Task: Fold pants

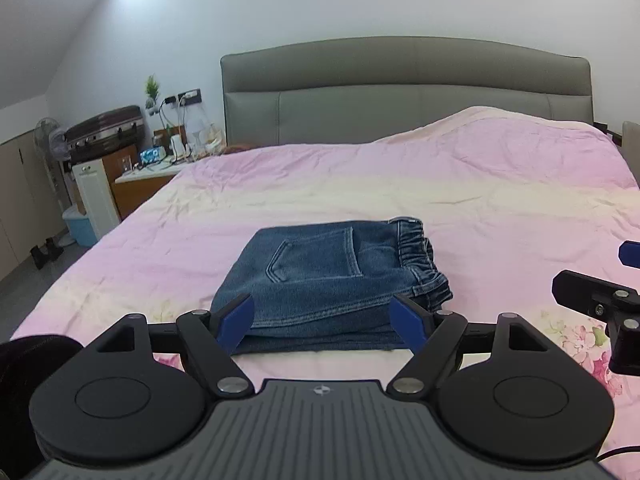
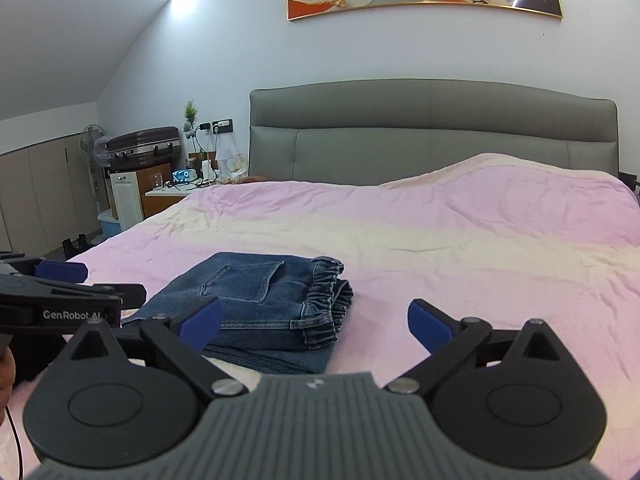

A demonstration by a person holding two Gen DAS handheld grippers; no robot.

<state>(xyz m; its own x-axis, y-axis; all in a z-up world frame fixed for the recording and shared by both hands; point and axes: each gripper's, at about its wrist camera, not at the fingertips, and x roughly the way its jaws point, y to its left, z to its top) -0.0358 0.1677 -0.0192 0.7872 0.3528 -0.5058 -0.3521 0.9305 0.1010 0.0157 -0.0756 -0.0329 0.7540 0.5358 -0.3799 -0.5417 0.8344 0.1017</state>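
Blue denim pants [image 1: 328, 276] lie folded in a compact stack on the pink bed sheet [image 1: 480, 208], back pocket up and elastic waistband to the right. They also show in the right wrist view [image 2: 260, 304]. My left gripper [image 1: 326, 326] is open and empty, its blue pads at the near edge of the stack on either side. My right gripper [image 2: 316, 326] is open and empty, just right of and in front of the pants. The left gripper shows at the left edge of the right wrist view [image 2: 60, 280].
The grey padded headboard [image 1: 400, 96] stands at the far end of the bed. A cluttered nightstand [image 1: 152, 172], a suitcase [image 1: 104, 132], a fan [image 1: 48, 140] and a blue bin [image 1: 82, 228] stand left of the bed. A lump under the sheet rises at far right [image 1: 500, 132].
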